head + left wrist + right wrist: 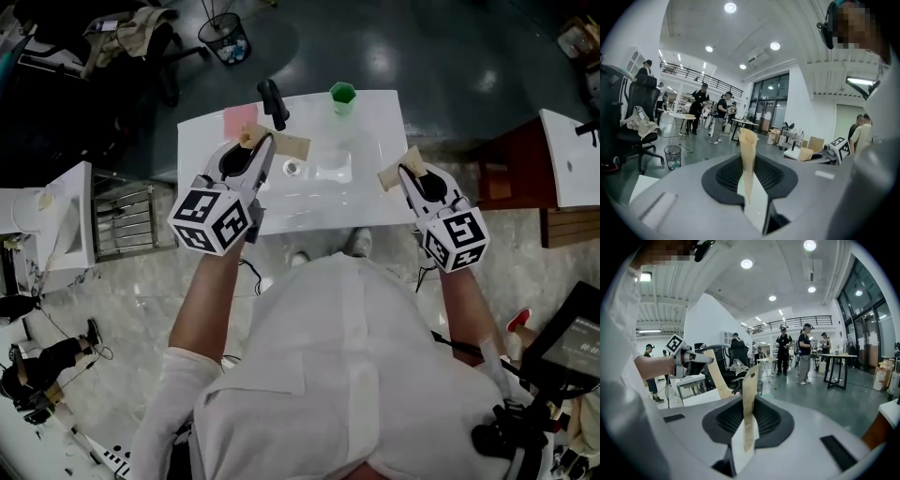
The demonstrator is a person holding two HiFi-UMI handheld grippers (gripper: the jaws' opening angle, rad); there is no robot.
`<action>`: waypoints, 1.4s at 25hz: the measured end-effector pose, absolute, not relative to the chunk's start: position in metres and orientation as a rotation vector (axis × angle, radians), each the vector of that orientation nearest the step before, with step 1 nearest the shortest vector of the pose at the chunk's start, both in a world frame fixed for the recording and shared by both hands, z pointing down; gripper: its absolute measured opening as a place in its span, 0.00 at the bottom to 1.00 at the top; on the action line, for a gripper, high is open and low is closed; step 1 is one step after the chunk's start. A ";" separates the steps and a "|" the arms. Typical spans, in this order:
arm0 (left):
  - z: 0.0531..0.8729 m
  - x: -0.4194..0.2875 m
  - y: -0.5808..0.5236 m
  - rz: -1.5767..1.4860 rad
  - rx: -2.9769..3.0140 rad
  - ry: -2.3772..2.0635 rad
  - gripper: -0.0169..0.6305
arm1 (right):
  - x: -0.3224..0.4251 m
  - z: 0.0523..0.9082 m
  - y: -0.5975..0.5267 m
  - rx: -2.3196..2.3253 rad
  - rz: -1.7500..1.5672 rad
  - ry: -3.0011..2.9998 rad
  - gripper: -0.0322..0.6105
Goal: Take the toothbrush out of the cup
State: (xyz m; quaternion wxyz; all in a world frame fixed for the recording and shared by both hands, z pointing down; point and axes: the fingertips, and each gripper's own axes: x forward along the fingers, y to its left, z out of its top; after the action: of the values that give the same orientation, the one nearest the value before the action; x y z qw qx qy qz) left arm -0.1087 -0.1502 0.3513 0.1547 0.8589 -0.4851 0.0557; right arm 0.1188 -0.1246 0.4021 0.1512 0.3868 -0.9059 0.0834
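A green cup (343, 94) stands at the far edge of a white washbasin (375, 202), right of the black tap (273, 101); I see no toothbrush in it from here. My left gripper (272, 142) hovers over the basin's near left part, its tan pads (749, 140) together with nothing between them. My right gripper (401, 171) hangs over the basin's right edge, its pads (750, 380) also together and empty. Neither gripper view shows the cup. The right gripper view catches the left gripper (689, 357) off to the left.
A pink patch (240, 118) lies on the basin top left of the tap, and a drain (292, 169) sits in the bowl. More white basins stand at left (56, 225) and right (567, 155). A wire waste basket (225, 37) and an office chair (633, 126) stand beyond, with several people at tables.
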 end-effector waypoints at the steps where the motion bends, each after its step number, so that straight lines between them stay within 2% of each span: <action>1: 0.352 -0.111 -0.143 0.165 2.468 -1.375 0.15 | 0.115 0.401 -0.121 1.116 0.238 -2.597 0.13; 22: 0.377 -0.156 -0.013 0.300 2.642 -1.086 0.15 | 0.033 0.400 -0.025 1.240 0.212 -2.524 0.13; 35: 0.388 -0.158 0.019 0.338 2.682 -1.029 0.15 | 0.003 0.400 0.000 1.175 0.178 -2.538 0.13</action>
State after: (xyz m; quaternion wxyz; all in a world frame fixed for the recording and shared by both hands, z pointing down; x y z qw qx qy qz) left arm -0.1584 0.0189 0.3881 0.1243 0.9200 -0.3532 0.1161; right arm 0.0026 0.0000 0.3998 0.1686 0.4131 -0.8927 0.0626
